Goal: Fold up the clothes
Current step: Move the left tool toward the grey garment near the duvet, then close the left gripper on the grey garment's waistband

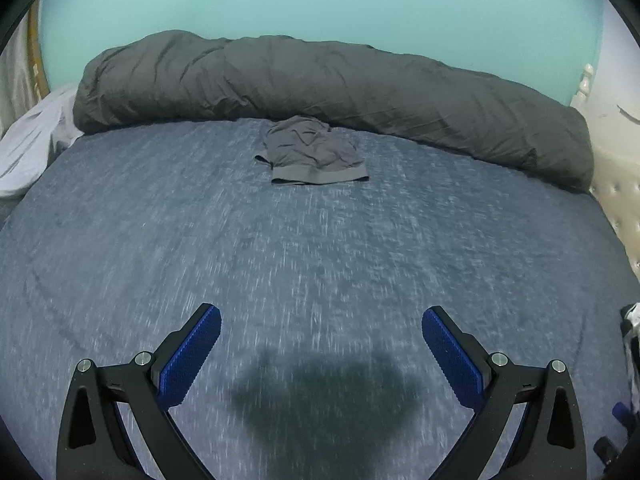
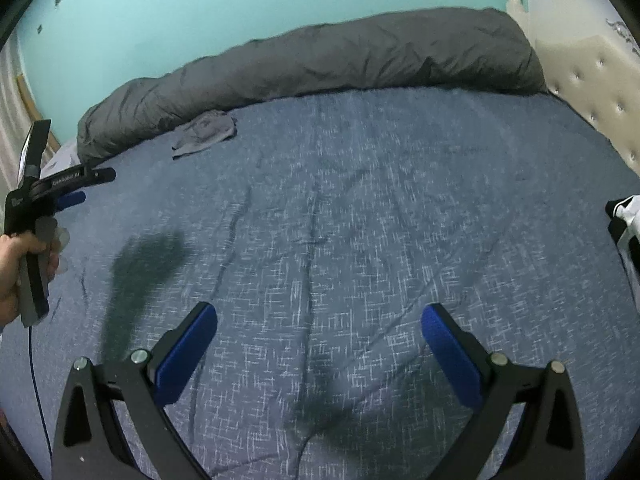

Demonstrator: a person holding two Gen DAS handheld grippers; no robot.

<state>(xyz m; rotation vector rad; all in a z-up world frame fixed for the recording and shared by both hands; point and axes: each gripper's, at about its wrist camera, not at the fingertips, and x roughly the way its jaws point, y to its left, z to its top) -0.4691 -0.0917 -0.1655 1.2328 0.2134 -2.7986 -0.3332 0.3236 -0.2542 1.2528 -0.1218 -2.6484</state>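
Across the blue woven bedspread (image 1: 320, 248), a crumpled grey garment (image 1: 310, 152) waits by the rolled grey duvet (image 1: 320, 80); left gripper (image 1: 321, 350) and right gripper (image 2: 319, 348) hover, fingers spread wide, empty, ready to reach.

One grey garment (image 1: 310, 152), one rolled duvet (image 1: 320, 84), two grippers (image 1: 321, 354).

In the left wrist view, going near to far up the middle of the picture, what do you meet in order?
Left gripper, open over its own shadow → bare blue bedspread → small grey garment lying flat → rolled dark grey duvet along the far edge → turquoise wall.
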